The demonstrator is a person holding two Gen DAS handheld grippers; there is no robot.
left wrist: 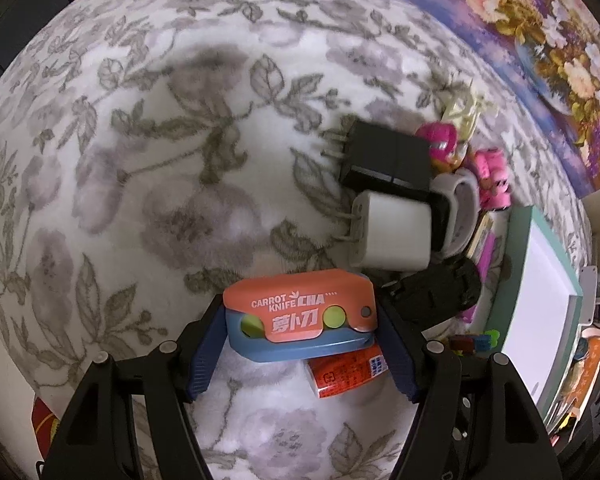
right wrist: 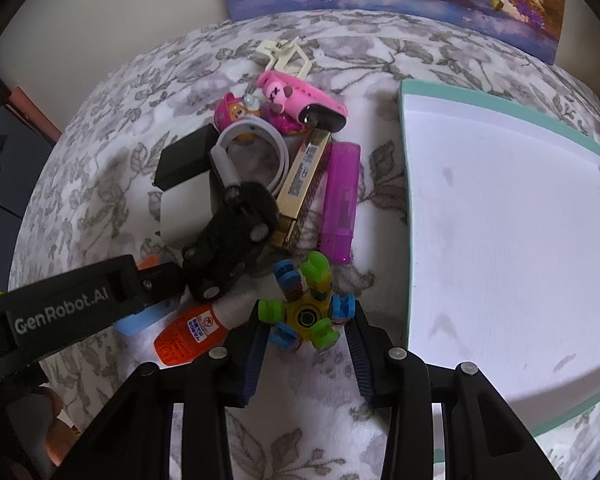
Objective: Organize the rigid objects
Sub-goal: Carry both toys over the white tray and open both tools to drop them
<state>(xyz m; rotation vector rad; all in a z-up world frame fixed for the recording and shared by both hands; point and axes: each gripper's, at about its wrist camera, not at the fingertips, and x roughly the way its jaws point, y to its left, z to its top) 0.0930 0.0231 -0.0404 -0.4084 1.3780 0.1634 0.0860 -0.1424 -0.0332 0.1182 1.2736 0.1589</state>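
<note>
Trouble looked most likely where the two grippers worked side by side at the near end of the pile on the flowered blanket [left wrist: 140,128]. The left gripper [left wrist: 300,344] had its fingers [left wrist: 202,354] against both ends of the orange and blue carrot knife [left wrist: 300,316], apparently pinching it, though I could not tell if the knife was lifted or resting on the blanket. An orange glue bottle [left wrist: 346,370] lay partly under the knife, so a low drag could have pushed the bottle along. The knife's smooth, rounded shell could also have twisted out of an end-to-end pinch.

The right gripper [right wrist: 306,344] had its fingers spread around the coloured spinner toy [right wrist: 306,308], one on each side; whether the pads touched it was unclear. Its knobbly arms gave uneven faces, so a closing squeeze could have turned or flipped it out. The black toy car [right wrist: 230,240] sat just beside it, touching the left gripper's arm, and could have rolled if nudged.

The teal-edged box [right wrist: 500,240] lay on the right side of the blanket, apart from the pile, with nothing in the part visible. Carrying the knife there meant crossing the right gripper, so a collision was a risk.
</note>
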